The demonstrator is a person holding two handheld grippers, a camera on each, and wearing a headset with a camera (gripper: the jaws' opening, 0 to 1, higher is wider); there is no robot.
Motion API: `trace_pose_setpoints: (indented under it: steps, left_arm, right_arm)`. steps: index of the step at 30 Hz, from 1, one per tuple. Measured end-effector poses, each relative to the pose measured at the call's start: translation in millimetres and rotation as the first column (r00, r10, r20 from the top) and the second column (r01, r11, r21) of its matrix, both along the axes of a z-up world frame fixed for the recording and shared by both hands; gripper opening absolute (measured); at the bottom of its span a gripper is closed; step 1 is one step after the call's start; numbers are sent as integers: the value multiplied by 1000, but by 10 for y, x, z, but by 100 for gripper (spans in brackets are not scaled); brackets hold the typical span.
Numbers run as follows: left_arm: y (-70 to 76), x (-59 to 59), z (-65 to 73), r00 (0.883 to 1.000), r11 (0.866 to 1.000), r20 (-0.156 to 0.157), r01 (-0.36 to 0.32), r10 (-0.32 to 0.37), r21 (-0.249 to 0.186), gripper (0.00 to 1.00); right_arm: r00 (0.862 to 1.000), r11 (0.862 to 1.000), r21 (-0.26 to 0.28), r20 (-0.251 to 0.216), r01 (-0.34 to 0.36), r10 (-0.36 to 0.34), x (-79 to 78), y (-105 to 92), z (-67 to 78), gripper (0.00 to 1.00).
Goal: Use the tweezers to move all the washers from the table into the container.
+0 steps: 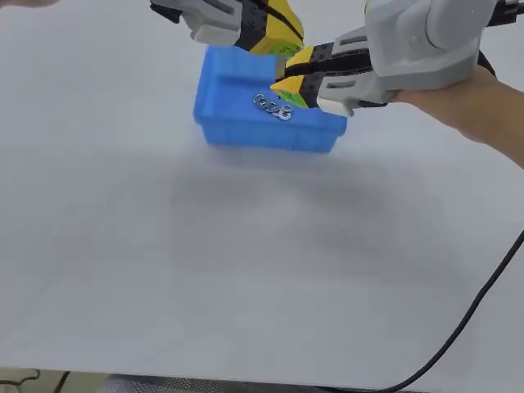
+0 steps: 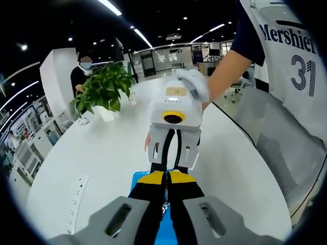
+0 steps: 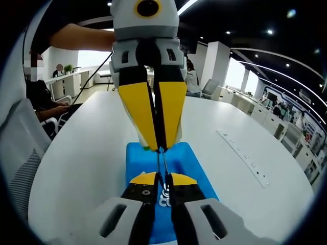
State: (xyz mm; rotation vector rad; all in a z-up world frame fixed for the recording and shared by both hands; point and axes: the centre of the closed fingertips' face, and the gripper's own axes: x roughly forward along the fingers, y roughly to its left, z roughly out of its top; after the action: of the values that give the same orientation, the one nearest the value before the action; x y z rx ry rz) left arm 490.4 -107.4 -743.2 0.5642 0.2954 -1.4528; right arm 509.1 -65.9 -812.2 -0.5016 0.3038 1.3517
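My right claw [image 3: 162, 177] and left claw [image 3: 159, 146] both pinched the tweezers [image 3: 161, 163] above the container [image 1: 246, 135]. I judged the washers [image 1: 273, 106] thin, light and slippery, best gripped by the rim.

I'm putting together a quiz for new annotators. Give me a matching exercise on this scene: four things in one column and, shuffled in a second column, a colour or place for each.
Things:
1. container
2. washers
3. cable
4. plant

Descriptions:
A. green leaves
B. blue
C. black, crossing the near right corner of the table
D. silvery, lying in the container

Pairs: 1-B; 2-D; 3-C; 4-A
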Motion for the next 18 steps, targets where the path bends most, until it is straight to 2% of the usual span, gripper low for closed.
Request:
trace_pose_setpoints:
  steps: [7,9,14,18]
  left_arm:
    - [18,-135,204,999,1000,39,6,-6,-1,5]
    - [30,-210,288,999,1000,54,9,-8,-5,5]
    - [73,-369,429,997,1000,73,9,-7,-19,5]
    - [87,-499,479,997,1000,74,10,-8,-27,5]
  right_arm:
    - [999,1000,11,44,-9,8,-112,19,225,9]
    - [998,1000,14,55,-13,12,-156,18,289,9]
    - [996,1000,13,81,-23,22,-309,23,429,8]
    - [995,999,-1,98,-35,35,-434,18,476,8]
